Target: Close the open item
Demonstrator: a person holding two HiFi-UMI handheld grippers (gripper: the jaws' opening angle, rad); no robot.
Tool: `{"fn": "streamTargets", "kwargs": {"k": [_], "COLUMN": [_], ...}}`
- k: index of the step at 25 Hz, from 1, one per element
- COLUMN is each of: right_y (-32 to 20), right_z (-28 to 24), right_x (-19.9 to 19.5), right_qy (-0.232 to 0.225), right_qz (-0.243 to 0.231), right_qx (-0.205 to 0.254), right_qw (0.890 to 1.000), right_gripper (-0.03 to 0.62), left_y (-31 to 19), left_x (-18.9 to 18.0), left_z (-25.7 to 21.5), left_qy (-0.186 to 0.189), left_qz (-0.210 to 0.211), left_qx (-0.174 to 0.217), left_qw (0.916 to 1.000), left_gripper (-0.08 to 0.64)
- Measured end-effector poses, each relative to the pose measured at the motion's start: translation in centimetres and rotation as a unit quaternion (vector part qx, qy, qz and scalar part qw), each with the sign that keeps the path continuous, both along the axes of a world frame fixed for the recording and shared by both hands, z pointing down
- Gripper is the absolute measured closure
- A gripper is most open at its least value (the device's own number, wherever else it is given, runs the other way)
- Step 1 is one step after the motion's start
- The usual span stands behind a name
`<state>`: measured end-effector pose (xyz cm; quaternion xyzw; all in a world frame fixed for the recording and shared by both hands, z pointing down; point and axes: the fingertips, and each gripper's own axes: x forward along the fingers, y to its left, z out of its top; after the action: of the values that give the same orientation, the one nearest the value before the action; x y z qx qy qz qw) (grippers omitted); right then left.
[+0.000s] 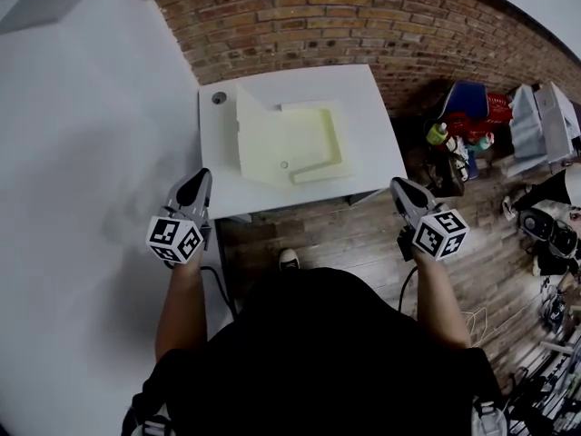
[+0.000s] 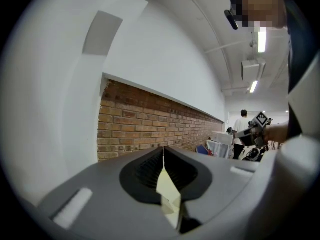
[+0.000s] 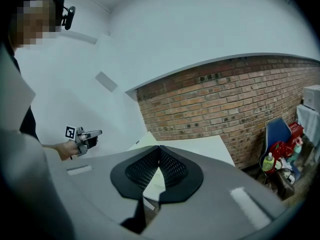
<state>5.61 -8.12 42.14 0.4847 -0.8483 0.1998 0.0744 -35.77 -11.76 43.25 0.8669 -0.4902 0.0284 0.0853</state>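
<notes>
Box (image 1: 313, 143), pale cream, is lying open in the middle of the white worktop (image 1: 368, 107). Its lid (image 1: 254, 139) is standing up along the side nearer the worktop's left edge. A small grey round thing (image 1: 218, 98) is sitting at the worktop's far left corner. The left tongs (image 1: 194, 190) are hovering just off the worktop's near left corner, clenched with nothing between them. The right tongs (image 1: 405, 192) are hovering just off its near right corner, likewise pressed together and empty. Neither is touching the box. Each is carrying a cube (image 1: 175, 239) printed with black-and-white square markers. A brick wall (image 1: 363, 16) is running behind the worktop, and a green bottle (image 1: 438, 133) is standing among clutter to the worktop's right.
</notes>
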Motion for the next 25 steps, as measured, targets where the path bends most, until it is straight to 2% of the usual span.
{"fn": "streamTargets", "kwargs": {"k": [6, 25], "right_y": [-0.9, -1.4], "right_z": [0.2, 1.5], "right_x": [-1.8, -5.0], "right_qy": [0.0, 0.001], "right_qz": [-0.004, -0.017], "right_qx": [-0.004, -0.024], "right_qw": [1.0, 1.0], "right_gripper": [0.588, 0.588], "left_y": [-1.1, -1.6], "left_x": [-1.5, -3.9], "left_z": [0.4, 1.3], "left_qy": [-0.007, 0.004], "left_qz": [-0.003, -0.008], "left_qx": [-0.005, -0.01], "left_qw": [1.0, 0.9999], "left_gripper": [0.552, 0.552]}}
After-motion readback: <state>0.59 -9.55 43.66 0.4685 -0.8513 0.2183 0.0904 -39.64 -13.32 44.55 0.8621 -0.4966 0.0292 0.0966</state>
